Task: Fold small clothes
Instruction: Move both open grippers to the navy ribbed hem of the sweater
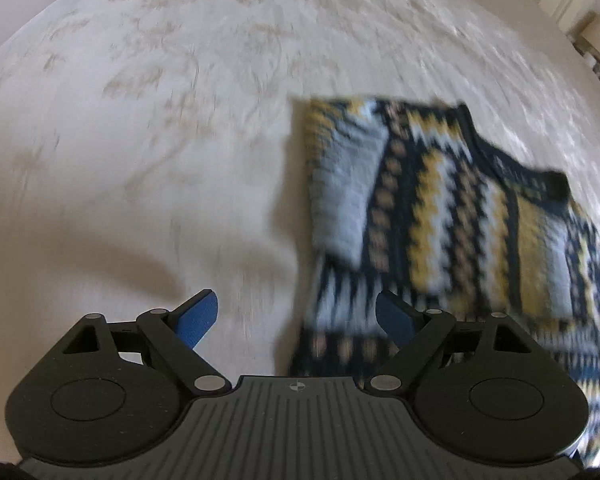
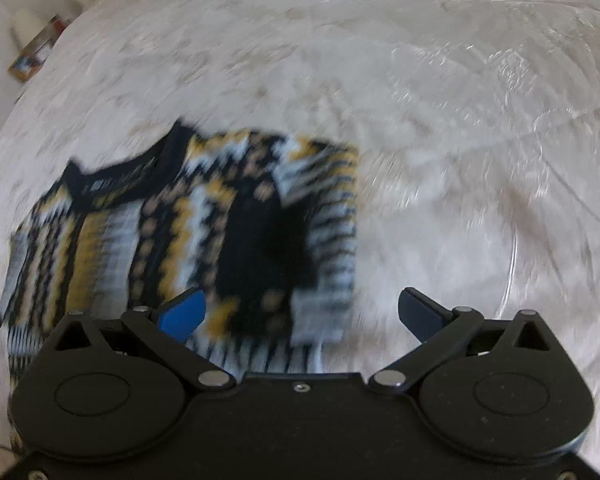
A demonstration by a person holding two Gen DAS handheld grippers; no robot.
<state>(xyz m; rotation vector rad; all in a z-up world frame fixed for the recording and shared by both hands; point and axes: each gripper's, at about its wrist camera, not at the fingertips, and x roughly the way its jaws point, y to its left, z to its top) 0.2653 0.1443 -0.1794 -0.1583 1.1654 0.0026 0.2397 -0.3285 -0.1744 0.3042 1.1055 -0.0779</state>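
A small knitted sweater [image 1: 440, 208] in navy, yellow and pale blue zigzags lies flat on the bed, with both sleeves folded in over the body. It also shows in the right wrist view [image 2: 188, 224]. My left gripper [image 1: 296, 320] is open and empty above the sweater's left hem edge. My right gripper [image 2: 300, 314] is open and empty above the sweater's right hem side. Both views are motion-blurred.
The bed is covered by a cream bedspread [image 1: 160, 128] with a faint leaf pattern. A bedside lamp [image 1: 596, 36] stands at the far right. A small wooden shelf with items [image 2: 32, 56] is beyond the bed's left side.
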